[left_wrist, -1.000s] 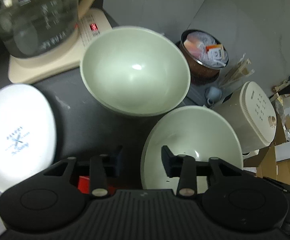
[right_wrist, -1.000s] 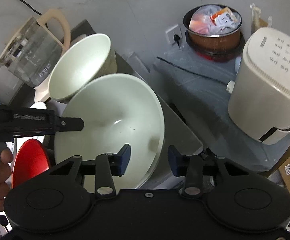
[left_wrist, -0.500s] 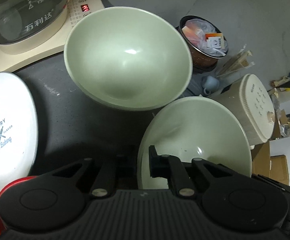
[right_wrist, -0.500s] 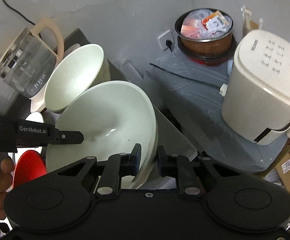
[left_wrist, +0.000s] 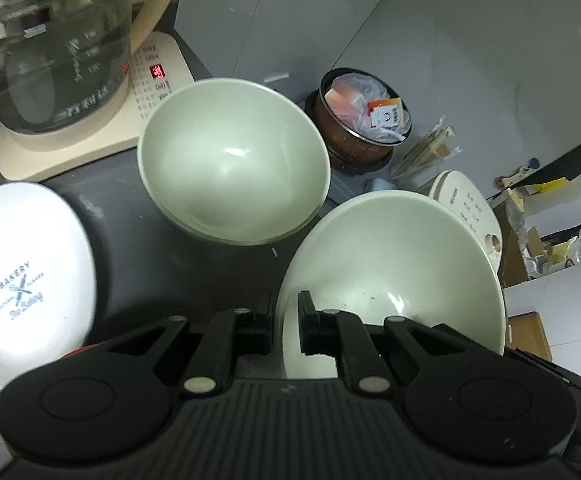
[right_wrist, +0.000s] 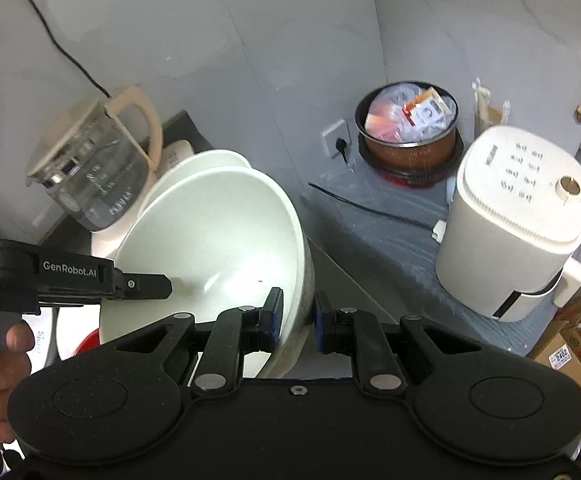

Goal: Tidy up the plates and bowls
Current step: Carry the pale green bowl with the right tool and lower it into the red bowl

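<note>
A pale green bowl [left_wrist: 390, 260] hangs tilted over the dark counter [left_wrist: 138, 240], held by both grippers. My left gripper [left_wrist: 285, 312] is shut on its near rim. My right gripper [right_wrist: 298, 312] is shut on the opposite rim of the same bowl [right_wrist: 218, 232]. In the right wrist view the left gripper [right_wrist: 150, 284] reaches in from the left, with a hand on its handle. A second pale green bowl [left_wrist: 234, 160] sits upright on the counter just behind it, and only its rim [right_wrist: 210, 158] shows in the right wrist view.
A white plate [left_wrist: 22, 280] marked BAKERY lies at the left over a red plate [right_wrist: 88, 340]. A glass kettle [left_wrist: 50, 52] on a cream base stands at the back left. Lower on the right are a brown pot [right_wrist: 410, 128] and a white rice cooker [right_wrist: 518, 220].
Both grippers went from open around the near bowl's rim to shut on it. The bowl has since risen off the counter and sits higher against the second bowl.
</note>
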Demonstrator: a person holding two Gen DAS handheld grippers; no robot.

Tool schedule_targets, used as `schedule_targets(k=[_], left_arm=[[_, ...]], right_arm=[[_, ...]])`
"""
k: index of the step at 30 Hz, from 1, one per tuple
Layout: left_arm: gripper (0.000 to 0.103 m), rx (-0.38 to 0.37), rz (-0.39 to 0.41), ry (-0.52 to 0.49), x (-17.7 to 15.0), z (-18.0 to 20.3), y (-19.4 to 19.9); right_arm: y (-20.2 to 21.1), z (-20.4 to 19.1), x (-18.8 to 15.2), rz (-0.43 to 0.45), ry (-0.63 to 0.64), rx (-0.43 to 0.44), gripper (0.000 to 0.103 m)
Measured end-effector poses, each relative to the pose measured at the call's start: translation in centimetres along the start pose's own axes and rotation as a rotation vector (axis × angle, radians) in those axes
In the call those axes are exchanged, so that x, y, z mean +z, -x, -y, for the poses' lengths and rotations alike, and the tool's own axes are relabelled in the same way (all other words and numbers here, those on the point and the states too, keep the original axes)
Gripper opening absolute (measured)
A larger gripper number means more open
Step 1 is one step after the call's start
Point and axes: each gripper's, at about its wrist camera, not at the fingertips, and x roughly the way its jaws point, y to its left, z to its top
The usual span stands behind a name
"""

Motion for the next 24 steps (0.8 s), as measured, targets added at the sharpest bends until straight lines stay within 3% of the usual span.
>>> schedule_targets(k=[24], left_arm=[[0.01,0.015,0.073,0.11,-4.0,-8.6,8.2]], right_arm=[[1.1,-9.7,-3.4,-0.012,0.1,0.082,0.016]])
